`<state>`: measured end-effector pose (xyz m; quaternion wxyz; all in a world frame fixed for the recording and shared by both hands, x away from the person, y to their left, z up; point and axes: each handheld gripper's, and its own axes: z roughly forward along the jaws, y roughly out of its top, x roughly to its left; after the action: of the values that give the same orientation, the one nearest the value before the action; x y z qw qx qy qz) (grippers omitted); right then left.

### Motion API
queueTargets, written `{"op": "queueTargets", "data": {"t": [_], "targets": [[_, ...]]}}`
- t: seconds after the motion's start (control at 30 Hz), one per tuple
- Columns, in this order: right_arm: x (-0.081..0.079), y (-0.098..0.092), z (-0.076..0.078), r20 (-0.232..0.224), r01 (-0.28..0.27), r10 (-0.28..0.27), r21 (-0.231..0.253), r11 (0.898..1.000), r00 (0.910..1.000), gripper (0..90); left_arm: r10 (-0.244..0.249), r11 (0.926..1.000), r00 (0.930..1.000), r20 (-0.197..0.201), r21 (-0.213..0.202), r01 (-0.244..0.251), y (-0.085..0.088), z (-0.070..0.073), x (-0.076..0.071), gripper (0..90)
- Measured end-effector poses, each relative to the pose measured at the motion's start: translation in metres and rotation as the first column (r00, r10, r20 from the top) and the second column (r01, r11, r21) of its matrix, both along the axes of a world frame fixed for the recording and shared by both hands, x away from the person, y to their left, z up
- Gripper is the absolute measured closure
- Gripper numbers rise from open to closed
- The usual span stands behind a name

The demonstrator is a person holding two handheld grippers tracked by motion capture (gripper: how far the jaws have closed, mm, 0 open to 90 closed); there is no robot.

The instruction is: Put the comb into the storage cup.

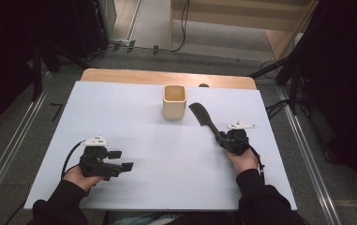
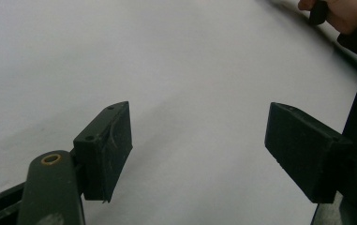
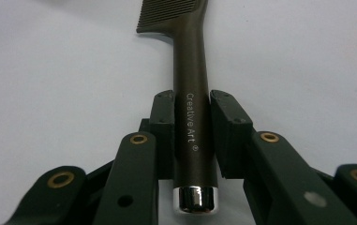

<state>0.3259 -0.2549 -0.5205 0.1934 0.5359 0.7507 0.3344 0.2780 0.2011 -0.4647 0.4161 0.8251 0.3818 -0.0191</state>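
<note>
Nearest us, our left gripper [image 1: 123, 160] hovers with jaws spread wide over the smooth white tabletop [image 1: 157, 154]. Our right gripper [image 1: 221, 138] clamps the matte black ridged-blade brush's [image 3: 191, 89] round handle. Beyond, left of its blade, stands a square, pale wooden cup [image 1: 174, 101].

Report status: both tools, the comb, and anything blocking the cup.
Left tool open, empty. Right tool shut on comb handle. Cup upright beside comb head, nothing between.

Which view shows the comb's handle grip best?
The right gripper view: the right gripper is shut on the comb handle, lettering legible. The high view shows the comb small beside the cup.
</note>
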Motion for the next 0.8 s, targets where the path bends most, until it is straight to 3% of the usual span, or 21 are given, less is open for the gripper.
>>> {"op": "queueTargets", "data": {"t": [0.5,0.8], "targets": [[0.003,0.002,0.005,-0.036,-0.007,0.008,0.03,1.0,0.9993,70.3,0.004,1.0,1.0,0.0,-0.002,-0.004,0.0,0.0,0.0,23.9],[0.002,-0.001,0.018,-0.018,0.013,-0.012,0.072,0.997,0.9998,70.3,0.006,1.0,1.0,-0.003,-0.003,-0.006,0.0,0.0,0.001,23.9]]}}
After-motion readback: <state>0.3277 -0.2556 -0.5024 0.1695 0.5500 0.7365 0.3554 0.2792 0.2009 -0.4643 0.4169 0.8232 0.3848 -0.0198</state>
